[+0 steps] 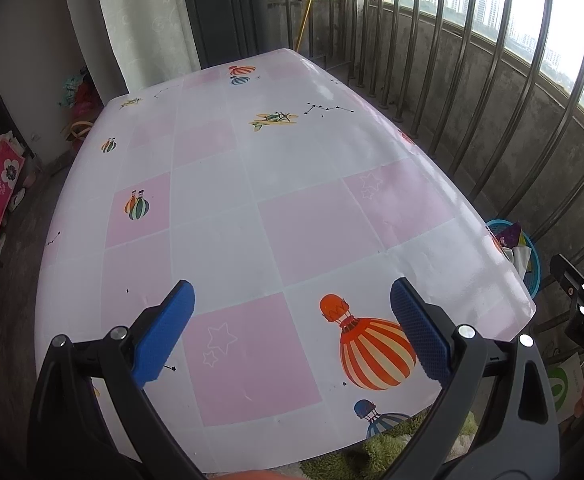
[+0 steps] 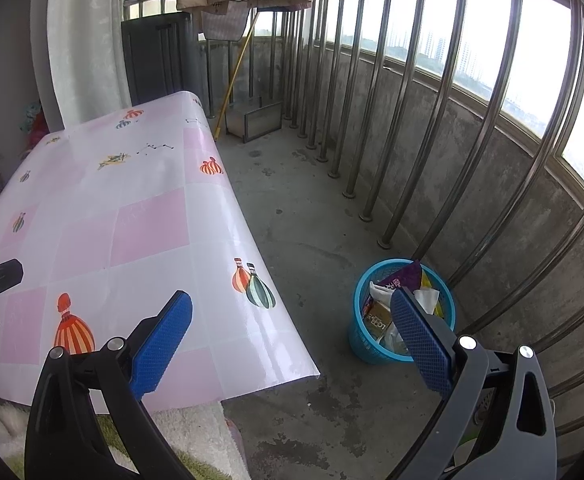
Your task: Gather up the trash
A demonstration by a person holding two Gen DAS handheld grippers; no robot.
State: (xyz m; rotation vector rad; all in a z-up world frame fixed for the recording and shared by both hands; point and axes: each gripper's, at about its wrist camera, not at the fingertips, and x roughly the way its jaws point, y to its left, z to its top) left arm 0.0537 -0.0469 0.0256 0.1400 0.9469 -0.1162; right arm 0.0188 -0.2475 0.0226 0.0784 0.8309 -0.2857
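A blue plastic waste basket (image 2: 362, 336) stands on the concrete floor to the right of the table, filled with wrappers and crumpled paper (image 2: 404, 280). Its rim (image 1: 534, 264) peeks past the table's right edge in the left wrist view. My left gripper (image 1: 292, 320) is open above the near part of the table (image 1: 220, 184), with nothing between its blue pads. My right gripper (image 2: 292, 324) is open too, hanging over the table's right edge and the floor, its right finger (image 2: 420, 340) in front of the basket. No loose trash shows on the tablecloth.
The table wears a glossy pink-and-white cloth with balloon prints. Steel railing bars (image 2: 376, 92) and a low concrete wall run along the right. A broom handle (image 2: 236, 68) and a metal box (image 2: 258, 120) sit at the far end. A fluffy green-white fabric (image 2: 196, 440) lies below the near edge.
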